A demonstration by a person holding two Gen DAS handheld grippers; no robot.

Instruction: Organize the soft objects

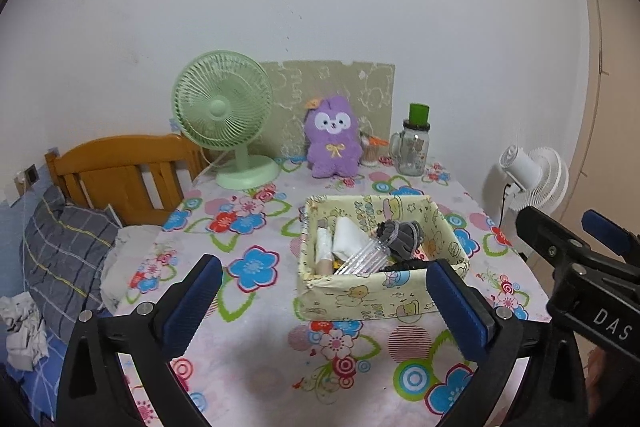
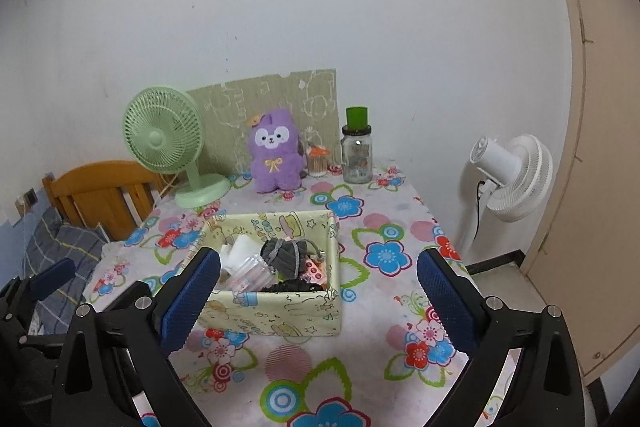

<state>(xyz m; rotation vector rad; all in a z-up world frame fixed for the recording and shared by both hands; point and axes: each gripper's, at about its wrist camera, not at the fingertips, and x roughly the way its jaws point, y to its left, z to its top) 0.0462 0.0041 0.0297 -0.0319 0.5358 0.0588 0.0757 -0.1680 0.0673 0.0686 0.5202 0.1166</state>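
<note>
A yellow cartoon-print fabric box [image 1: 360, 297] [image 2: 280, 311] stands mid-table. It holds a grey knitted bundle [image 1: 400, 235] [image 2: 284, 251], white cloth [image 1: 348, 235] [image 2: 244, 247] and some clear plastic. A purple plush toy [image 1: 332, 139] [image 2: 274, 151] sits upright at the back of the table. My left gripper [image 1: 324, 261] hangs open just short of the box, blue pads wide apart, nothing held. My right gripper [image 2: 319, 254] is also open and empty, on the near side of the box. In the left wrist view the right gripper [image 1: 568, 227] shows at the right edge.
The floral tablecloth [image 1: 248, 367] [image 2: 380, 307] covers the table. A green desk fan [image 1: 224, 115], a glass jar with a green lid [image 1: 414, 143] and a small cup stand at the back. A white fan [image 2: 508, 179] is right of the table, a bed [image 1: 68, 259] left.
</note>
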